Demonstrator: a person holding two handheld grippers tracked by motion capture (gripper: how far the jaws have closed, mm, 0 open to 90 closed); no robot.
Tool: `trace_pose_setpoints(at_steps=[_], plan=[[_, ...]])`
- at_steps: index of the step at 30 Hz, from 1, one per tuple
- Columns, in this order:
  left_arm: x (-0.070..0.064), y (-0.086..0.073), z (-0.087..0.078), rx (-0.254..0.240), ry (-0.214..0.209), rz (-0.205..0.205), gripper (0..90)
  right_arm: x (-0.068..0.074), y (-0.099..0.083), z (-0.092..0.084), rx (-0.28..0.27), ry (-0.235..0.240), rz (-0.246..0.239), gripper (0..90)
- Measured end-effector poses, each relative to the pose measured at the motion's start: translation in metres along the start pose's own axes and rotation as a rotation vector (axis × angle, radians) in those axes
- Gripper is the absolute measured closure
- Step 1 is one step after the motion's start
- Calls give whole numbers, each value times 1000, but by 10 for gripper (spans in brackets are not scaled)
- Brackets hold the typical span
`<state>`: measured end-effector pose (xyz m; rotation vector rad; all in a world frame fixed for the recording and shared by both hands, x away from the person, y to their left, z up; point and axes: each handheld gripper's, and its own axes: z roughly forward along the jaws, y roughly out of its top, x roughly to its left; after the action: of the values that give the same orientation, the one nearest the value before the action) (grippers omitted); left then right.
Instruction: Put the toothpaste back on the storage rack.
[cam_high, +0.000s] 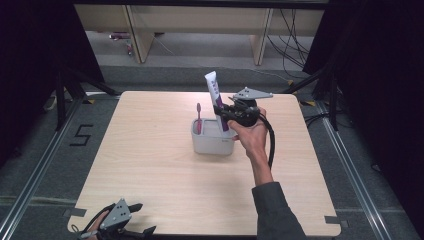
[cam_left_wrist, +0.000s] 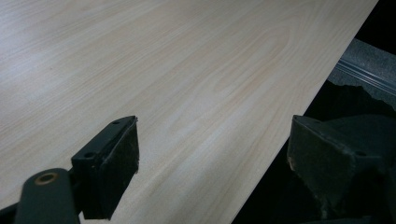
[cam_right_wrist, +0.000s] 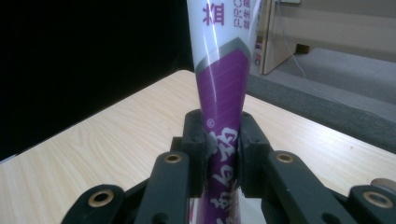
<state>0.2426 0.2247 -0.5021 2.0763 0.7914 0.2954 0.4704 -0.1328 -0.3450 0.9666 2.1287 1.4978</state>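
Looking down from the high view: right gripper (cam_high: 224, 114) clamped on a white-and-purple tube (cam_high: 215, 92) standing upright in the right part of a grey holder (cam_high: 212, 142) mid-desk (cam_high: 150, 165), a pink toothbrush (cam_high: 198, 118) upright in its left part. Left gripper (cam_high: 142, 219) resting at the near left desk corner.

From the left gripper view: fingers (cam_left_wrist: 112, 165) spread wide, gripping nothing, over bare wood at the desk edge.

From the right gripper view: fingers (cam_right_wrist: 196, 140) pressed against both sides of the tube's purple lower part, tube rising straight up.

Holder (cam_high: 212, 142) just past tabletop (cam_high: 150, 165) centre; toothbrush (cam_high: 198, 119) upright inside at 9 o'clock, toothpaste tube (cam_high: 215, 95) at 3 o'clock. Left tongs (cam_high: 131, 220) at tabletop's 7 o'clock corner.
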Motion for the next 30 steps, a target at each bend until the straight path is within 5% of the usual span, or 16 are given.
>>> trace_pose_setpoints(at_steps=[15,30], plan=[[0,0,0,3,-5,-1,160,-3,10,26,-8,-16,27,768],[0,0,0,5,0,-4,159,-13,-5,43,16,-45,51,767]])
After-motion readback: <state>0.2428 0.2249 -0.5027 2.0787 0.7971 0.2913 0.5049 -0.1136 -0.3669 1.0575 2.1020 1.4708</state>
